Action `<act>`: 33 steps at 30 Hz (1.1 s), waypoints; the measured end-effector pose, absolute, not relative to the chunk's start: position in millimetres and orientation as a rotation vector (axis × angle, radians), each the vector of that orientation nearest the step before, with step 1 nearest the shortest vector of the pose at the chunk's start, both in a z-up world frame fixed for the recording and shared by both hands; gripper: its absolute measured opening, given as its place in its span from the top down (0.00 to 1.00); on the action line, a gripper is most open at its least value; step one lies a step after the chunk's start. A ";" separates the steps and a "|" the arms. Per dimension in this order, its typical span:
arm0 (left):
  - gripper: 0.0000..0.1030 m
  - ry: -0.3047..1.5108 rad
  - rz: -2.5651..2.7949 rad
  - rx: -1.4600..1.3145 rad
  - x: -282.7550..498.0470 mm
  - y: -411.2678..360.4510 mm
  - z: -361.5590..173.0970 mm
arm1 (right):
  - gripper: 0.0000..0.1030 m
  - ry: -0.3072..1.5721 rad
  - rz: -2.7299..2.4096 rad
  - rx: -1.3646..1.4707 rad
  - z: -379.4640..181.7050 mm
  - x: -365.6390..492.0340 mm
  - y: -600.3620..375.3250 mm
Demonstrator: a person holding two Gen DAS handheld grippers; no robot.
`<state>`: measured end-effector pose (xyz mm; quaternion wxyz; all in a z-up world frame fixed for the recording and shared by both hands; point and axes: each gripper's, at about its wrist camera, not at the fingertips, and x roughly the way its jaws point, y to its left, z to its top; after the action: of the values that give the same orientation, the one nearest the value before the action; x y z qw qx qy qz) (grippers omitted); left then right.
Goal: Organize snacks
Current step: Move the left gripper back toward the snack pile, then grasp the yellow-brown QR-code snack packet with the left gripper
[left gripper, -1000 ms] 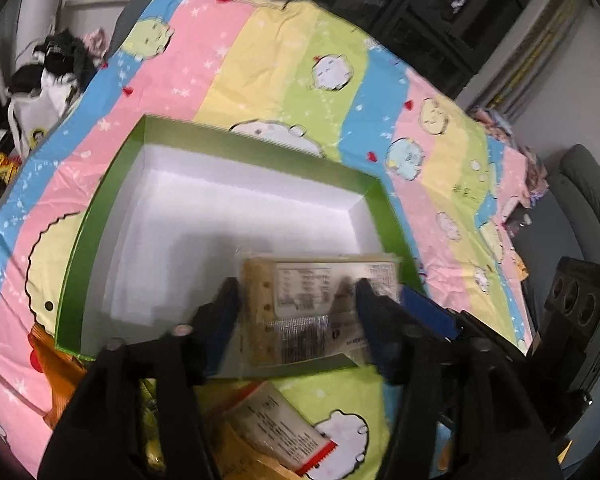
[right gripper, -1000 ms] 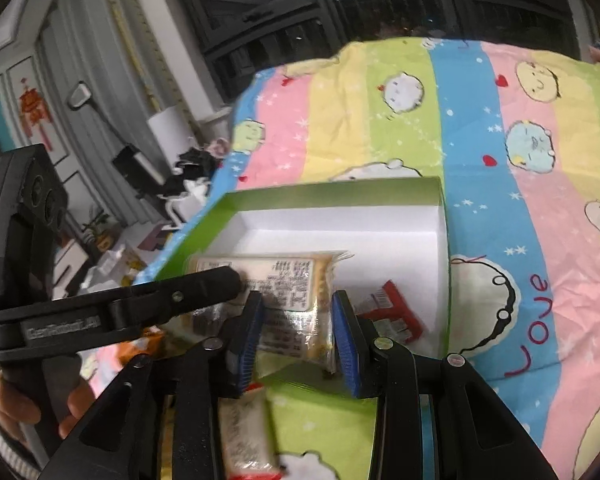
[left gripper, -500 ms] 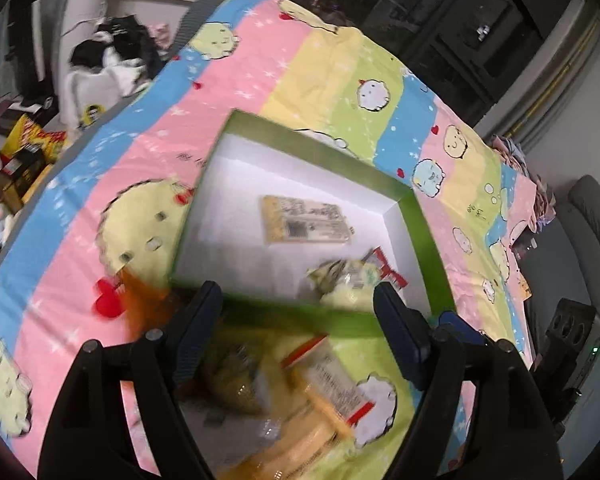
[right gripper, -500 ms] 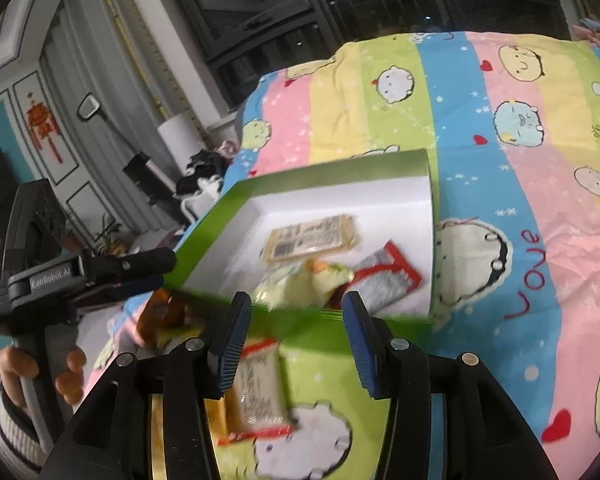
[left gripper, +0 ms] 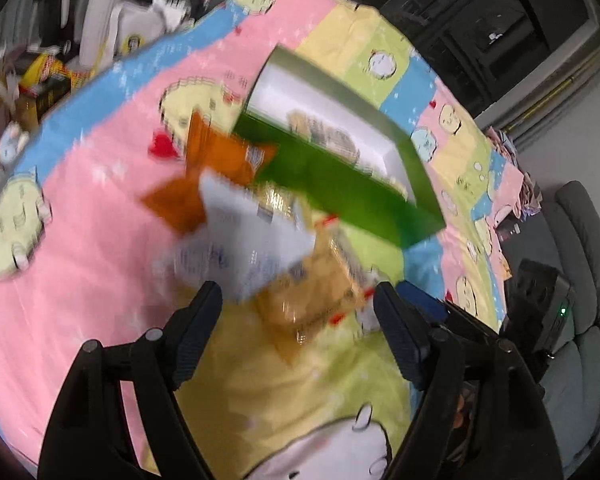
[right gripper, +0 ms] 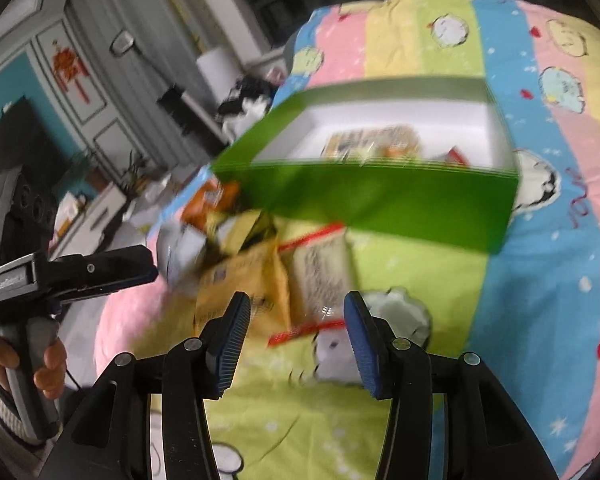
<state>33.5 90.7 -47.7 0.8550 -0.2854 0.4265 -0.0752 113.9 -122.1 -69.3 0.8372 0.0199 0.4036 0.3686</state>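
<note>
A green box (left gripper: 340,196) with a white inside stands on the striped cloth; a tan labelled packet (right gripper: 376,140) and a red packet (right gripper: 456,156) lie in it. A heap of snacks lies before its near wall: orange packets (left gripper: 220,160), a white packet (left gripper: 252,232), a yellow packet (right gripper: 240,276) and a red-edged packet (right gripper: 320,276). My left gripper (left gripper: 296,312) hangs open just short of the heap, its pads touching nothing. My right gripper (right gripper: 296,314) is open above the red-edged packet's near end. Both views are blurred.
The left gripper's body (right gripper: 80,272) and the hand (right gripper: 48,364) holding it show at the left of the right wrist view. The cloth-covered table (right gripper: 560,280) drops off at the left toward cluttered furniture (left gripper: 40,80). A grey chair (left gripper: 580,260) stands at the right.
A second ago each gripper had a packet between its fingers over the box. Those packets now lie inside it. Both grippers have widened and drawn back over the heap in front.
</note>
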 end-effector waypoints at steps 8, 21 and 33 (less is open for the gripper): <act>0.25 0.953 -0.190 -0.656 39.8 74.0 -66.5 | 0.52 0.877 0.812 -0.104 -81.3 104.6 -100.4; 0.42 0.983 -0.184 -0.690 57.1 72.9 -80.4 | 0.52 0.843 0.960 -0.217 -86.3 111.1 -65.4; 0.54 0.992 -0.207 -0.764 58.0 88.5 -85.3 | 0.72 0.872 0.935 -0.210 -84.7 111.2 -65.5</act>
<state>58.0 88.5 -85.3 0.8053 -0.3570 0.4634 -0.0968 111.2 -65.5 -84.7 0.7974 -0.0978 0.4063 0.4353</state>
